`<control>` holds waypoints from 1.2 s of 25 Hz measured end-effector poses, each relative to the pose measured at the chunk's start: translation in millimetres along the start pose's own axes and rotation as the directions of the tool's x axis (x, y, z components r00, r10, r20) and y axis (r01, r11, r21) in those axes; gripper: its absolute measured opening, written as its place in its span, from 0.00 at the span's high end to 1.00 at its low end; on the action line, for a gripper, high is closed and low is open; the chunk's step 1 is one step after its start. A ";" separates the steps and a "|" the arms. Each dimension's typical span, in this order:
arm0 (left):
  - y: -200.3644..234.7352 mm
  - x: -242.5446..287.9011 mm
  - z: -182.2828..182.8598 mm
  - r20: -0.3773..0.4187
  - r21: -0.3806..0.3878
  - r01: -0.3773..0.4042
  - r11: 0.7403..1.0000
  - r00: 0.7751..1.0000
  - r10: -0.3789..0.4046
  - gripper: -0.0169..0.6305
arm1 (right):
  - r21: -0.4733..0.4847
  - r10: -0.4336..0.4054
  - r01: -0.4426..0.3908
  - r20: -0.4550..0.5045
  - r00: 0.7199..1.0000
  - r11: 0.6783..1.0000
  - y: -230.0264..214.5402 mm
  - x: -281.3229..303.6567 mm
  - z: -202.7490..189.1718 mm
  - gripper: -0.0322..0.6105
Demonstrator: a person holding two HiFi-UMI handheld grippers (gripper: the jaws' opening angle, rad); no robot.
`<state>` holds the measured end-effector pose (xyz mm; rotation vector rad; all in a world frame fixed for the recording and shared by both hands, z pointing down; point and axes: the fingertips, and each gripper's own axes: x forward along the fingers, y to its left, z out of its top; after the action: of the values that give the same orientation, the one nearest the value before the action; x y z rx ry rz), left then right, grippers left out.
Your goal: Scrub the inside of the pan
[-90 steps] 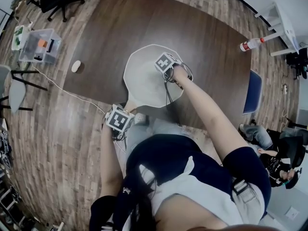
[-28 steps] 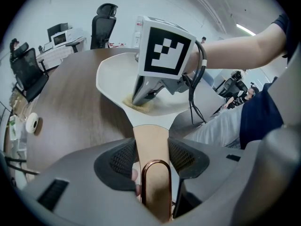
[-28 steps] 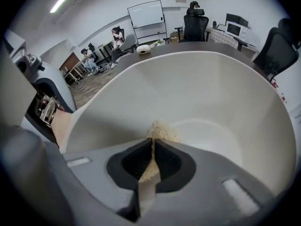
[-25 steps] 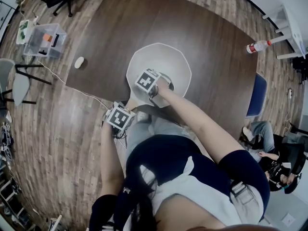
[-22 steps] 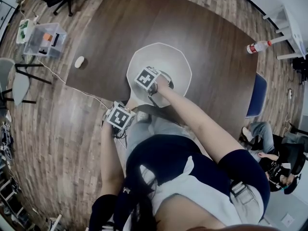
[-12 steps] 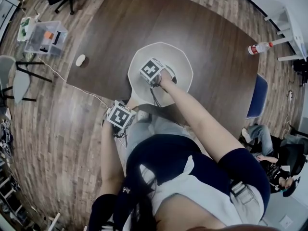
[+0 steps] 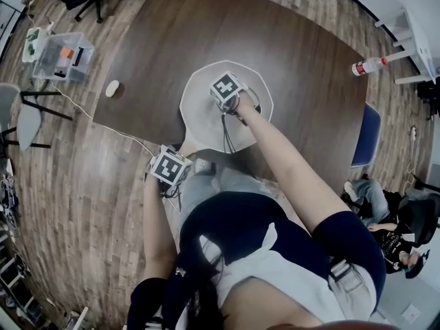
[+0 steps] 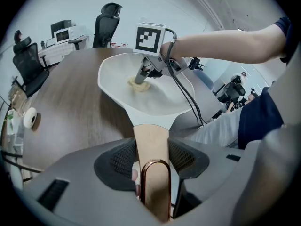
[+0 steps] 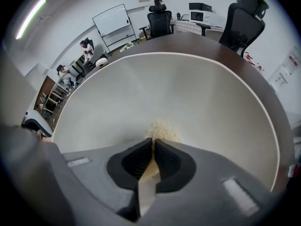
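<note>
On my left, the left tool (image 8: 154,160) is clamping its jaws onto the tan pan handle (image 8: 151,138), beside its copper hanging loop (image 8: 155,185), at the near edge of the dark bench (image 7: 295,60). The cream pan (image 7: 203,108) is sitting flat on the bench in front of me. I am seeing the right tool (image 9: 153,147) reaching down into its bowl, jaws pressed together on a tan fibrous scrubber (image 9: 162,128) whose tuft is touching the pan floor near the middle.

Office — whiteboard (image 9: 110,19), swivel chairs (image 9: 245,23)
</note>
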<state>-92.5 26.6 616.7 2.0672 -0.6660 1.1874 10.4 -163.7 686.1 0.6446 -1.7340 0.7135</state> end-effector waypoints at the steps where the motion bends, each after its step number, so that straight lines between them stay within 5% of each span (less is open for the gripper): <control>1: -0.4 -0.1 0.1 0.001 0.001 0.000 1.000 1.000 0.000 0.64 | 0.010 -0.004 0.004 -0.011 1.000 1.000 -4.2 -1.2 -3.3 0.93; 13: -1.8 0.1 -0.2 0.000 0.006 0.002 1.000 1.000 -0.002 0.64 | 0.061 0.053 -0.043 -0.167 0.984 0.997 -25.3 -10.0 -48.7 0.93; 19: -3.4 -0.6 0.5 -0.004 0.010 0.002 1.000 1.000 -0.002 0.64 | -0.031 0.055 -0.064 -0.231 0.971 0.997 -17.7 -15.8 -72.3 0.93; 30: -3.5 -1.8 0.1 -0.007 0.010 0.002 1.000 1.000 -0.002 0.64 | 0.028 0.210 -0.209 -0.175 0.962 0.978 32.7 -14.0 -82.6 0.93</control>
<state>-90.8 29.1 614.0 2.0706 -0.6556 1.1985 42.8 -79.8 686.0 0.3929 -1.6483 0.8987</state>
